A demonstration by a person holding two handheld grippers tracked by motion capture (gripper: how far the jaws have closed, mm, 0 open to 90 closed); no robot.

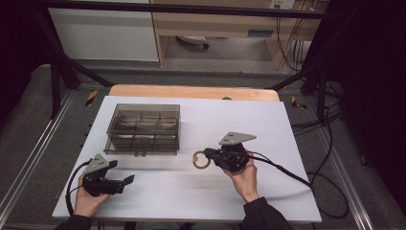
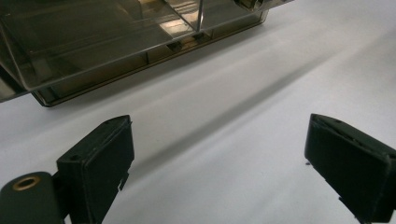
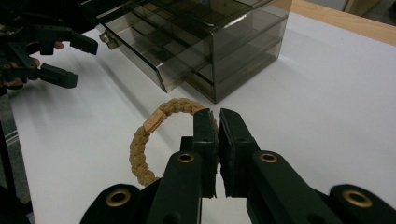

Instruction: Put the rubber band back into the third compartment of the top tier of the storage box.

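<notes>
A tan braided bracelet [image 3: 149, 135] hangs from my right gripper [image 3: 217, 121], whose jaws are shut on its near side, a little above the white table. In the high view the bracelet [image 1: 199, 159] sticks out to the left of my right gripper [image 1: 209, 154], right of the box. A smoky clear compartment box [image 1: 143, 128] with drawers stands at the table's back left. My left gripper [image 1: 125, 183] rests near the front left edge, jaws wide apart and empty; its fingers [image 2: 100, 163] frame bare table below the box [image 2: 93, 42].
The white table top [image 1: 268, 124] ends in a wooden strip [image 1: 191, 91] at the back. A black cable [image 1: 292, 175] trails right from my right gripper. Dark frame rails stand around the table.
</notes>
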